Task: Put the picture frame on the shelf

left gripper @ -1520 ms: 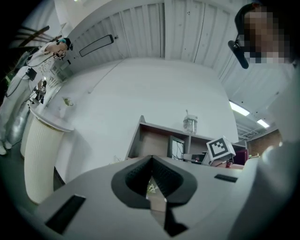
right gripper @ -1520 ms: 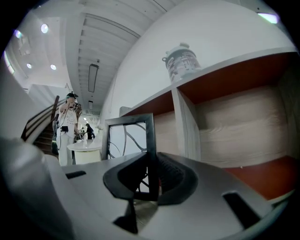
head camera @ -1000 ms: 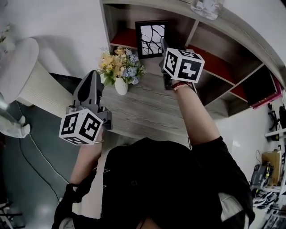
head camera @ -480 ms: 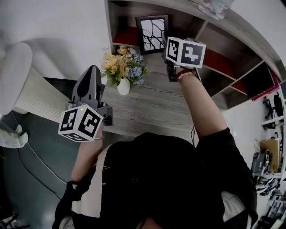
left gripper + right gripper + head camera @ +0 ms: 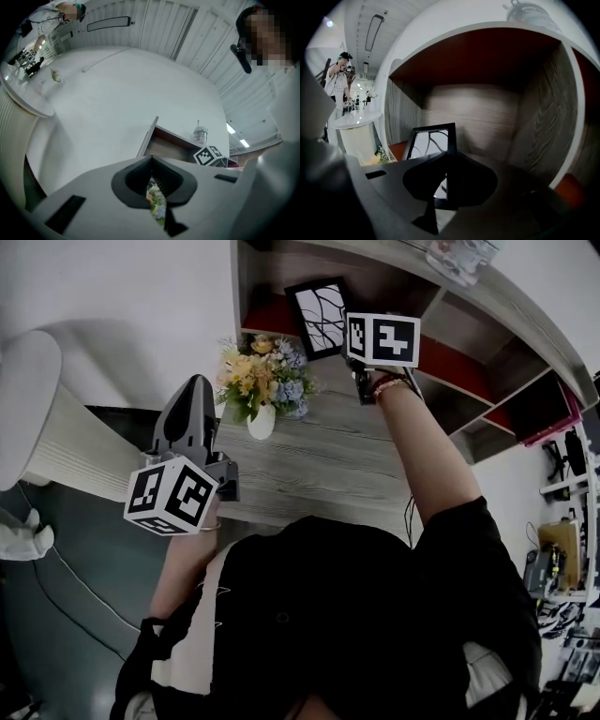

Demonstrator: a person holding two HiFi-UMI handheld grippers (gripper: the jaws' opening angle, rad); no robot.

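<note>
R gripper (image 5: 446, 164) is clamped on the right-hand edge of the picture frame (image 5: 319, 317), jaws pinched tight w/ the black rim between them. Frame is black, w/ a white sheet of dark curvy lines behind the glass. It sits at the mouth of the leftmost compartment of the shelf (image 5: 450, 367), the one w/ the red lining. From above it's tilted, top corner leaning left. Can't tell if its bottom edge is touching the compartment floor; the jaws cover that bit. The marker cube (image 5: 382, 338) on that gripper hides the jaw tips in the head view, and the person's arm reaches up across the desk (image 5: 319, 470) to get there.

L gripper (image 5: 151, 161) is held low and well apart from the shelf, near the desk's front-left edge. Its jaws are together at the tips, nothing in them; only a thin sliver of gap below the tips, w/ the flowers (image 5: 262, 381) showing thru it. Those flowers stand in a small white vase (image 5: 261, 423) on the desk, just below-left of the frame. A clear jar (image 5: 459, 254) stands on top of the shelf, approx. above the next compartment over.
</note>
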